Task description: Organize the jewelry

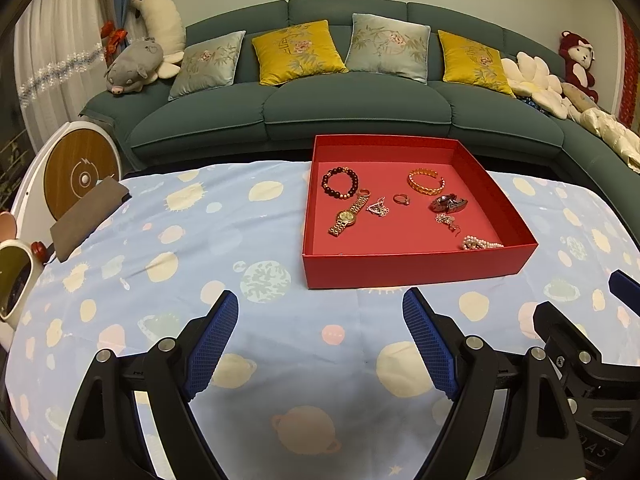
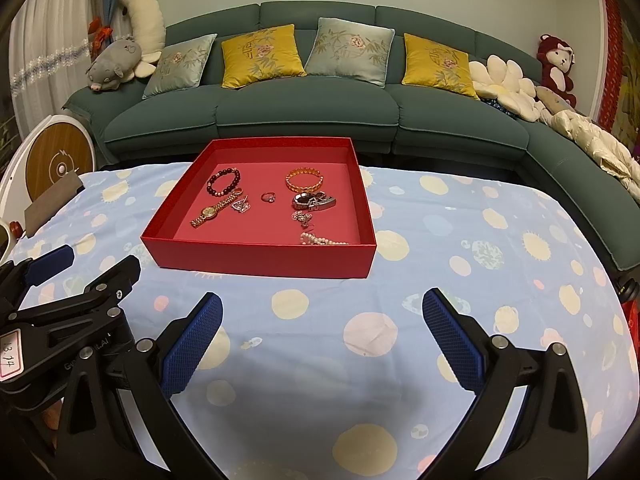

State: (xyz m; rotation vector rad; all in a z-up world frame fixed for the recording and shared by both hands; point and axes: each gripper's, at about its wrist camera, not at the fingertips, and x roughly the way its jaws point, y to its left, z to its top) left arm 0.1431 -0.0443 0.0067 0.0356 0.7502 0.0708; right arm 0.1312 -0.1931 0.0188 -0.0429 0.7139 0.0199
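A red box stands on the planet-print cloth. Inside lie a dark bead bracelet, a gold bangle, a gold watch, a ring, a silver pendant, a dark watch, earrings and pearls. My left gripper hovers open over the cloth, short of the box's front wall. My right gripper is beside it, open too, nothing between its pads.
A brown pouch lies on the cloth's left edge, with a white mug and a round white-and-wood device beyond it. A green sofa with cushions and plush toys runs behind the table and along the right.
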